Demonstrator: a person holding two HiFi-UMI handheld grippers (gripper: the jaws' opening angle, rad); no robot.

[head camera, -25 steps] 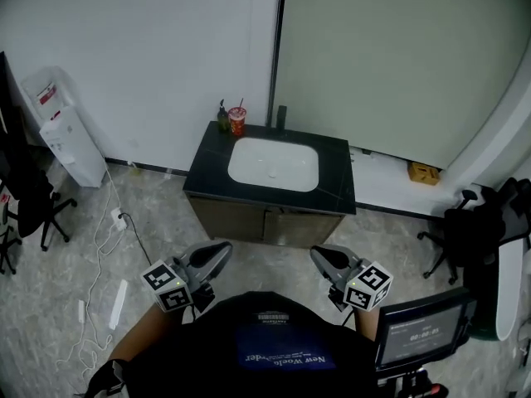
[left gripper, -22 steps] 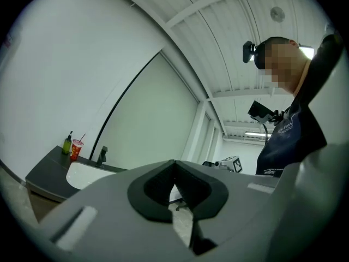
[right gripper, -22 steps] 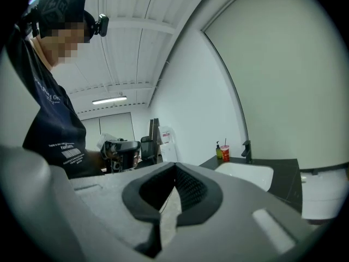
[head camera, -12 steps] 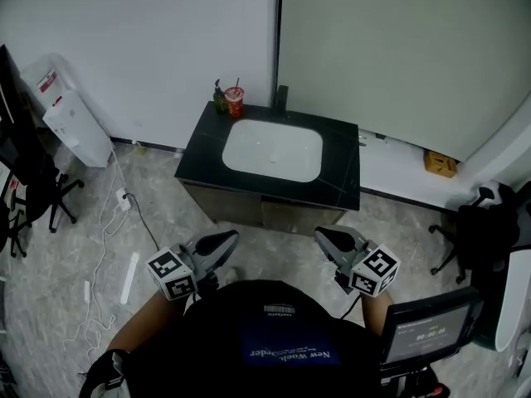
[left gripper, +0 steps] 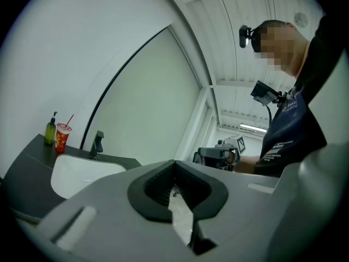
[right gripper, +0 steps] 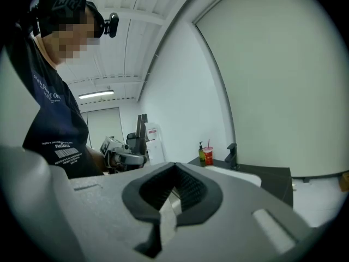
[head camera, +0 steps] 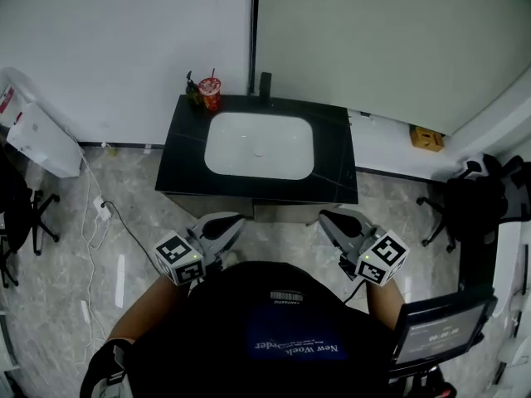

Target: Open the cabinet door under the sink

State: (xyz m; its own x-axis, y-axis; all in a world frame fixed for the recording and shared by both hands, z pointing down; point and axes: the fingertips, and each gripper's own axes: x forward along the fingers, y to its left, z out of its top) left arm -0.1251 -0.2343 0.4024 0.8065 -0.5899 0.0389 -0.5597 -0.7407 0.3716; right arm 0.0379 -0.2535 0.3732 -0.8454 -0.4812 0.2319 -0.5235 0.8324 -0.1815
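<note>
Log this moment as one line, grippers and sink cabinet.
left gripper: shut, empty | right gripper: shut, empty | sink cabinet: ahead of both, untouched | stage: door not yet opened

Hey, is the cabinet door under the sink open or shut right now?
Shut, as far as shows: the cabinet front lies flat under the countertop, no door swung out.

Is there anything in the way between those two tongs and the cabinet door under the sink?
Nothing visible does. In the head view, only floor lies between the cabinet front and the left tongs and right tongs, both shut and empty.
</note>
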